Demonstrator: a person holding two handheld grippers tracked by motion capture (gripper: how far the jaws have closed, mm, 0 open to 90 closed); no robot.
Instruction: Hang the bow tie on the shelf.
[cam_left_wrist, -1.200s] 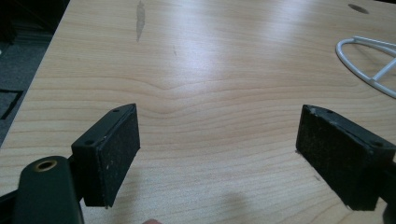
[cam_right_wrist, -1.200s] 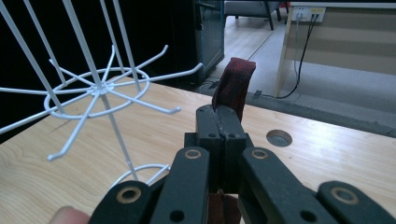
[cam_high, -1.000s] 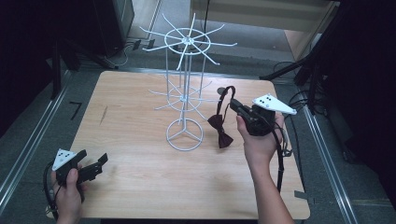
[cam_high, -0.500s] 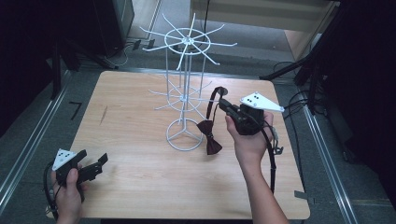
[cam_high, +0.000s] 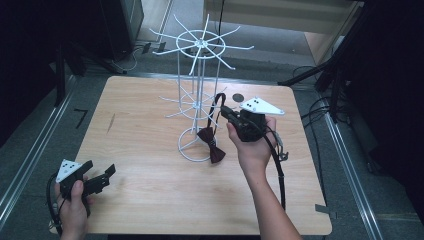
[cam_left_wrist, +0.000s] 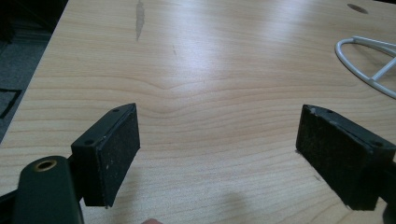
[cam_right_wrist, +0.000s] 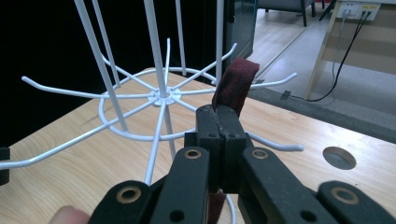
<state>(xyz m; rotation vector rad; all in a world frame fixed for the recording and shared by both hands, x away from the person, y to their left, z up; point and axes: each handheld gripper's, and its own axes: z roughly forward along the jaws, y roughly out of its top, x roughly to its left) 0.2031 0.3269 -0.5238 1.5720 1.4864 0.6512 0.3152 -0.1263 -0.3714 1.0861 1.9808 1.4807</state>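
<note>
White wire makes up the rack (cam_high: 199, 95) standing mid-table (cam_high: 140, 200), with hooked arms on two tiers and a ring base. Just beside its lower tier, the right gripper (cam_high: 223, 111) has its jaws clenched on the strap (cam_right_wrist: 235, 84) of a dark red bow tie (cam_high: 211, 145), which hangs by the ring base. Well apart, the left gripper (cam_high: 102, 177) rests low near the table's front left corner, jaws spread wide, holding nothing.
</note>
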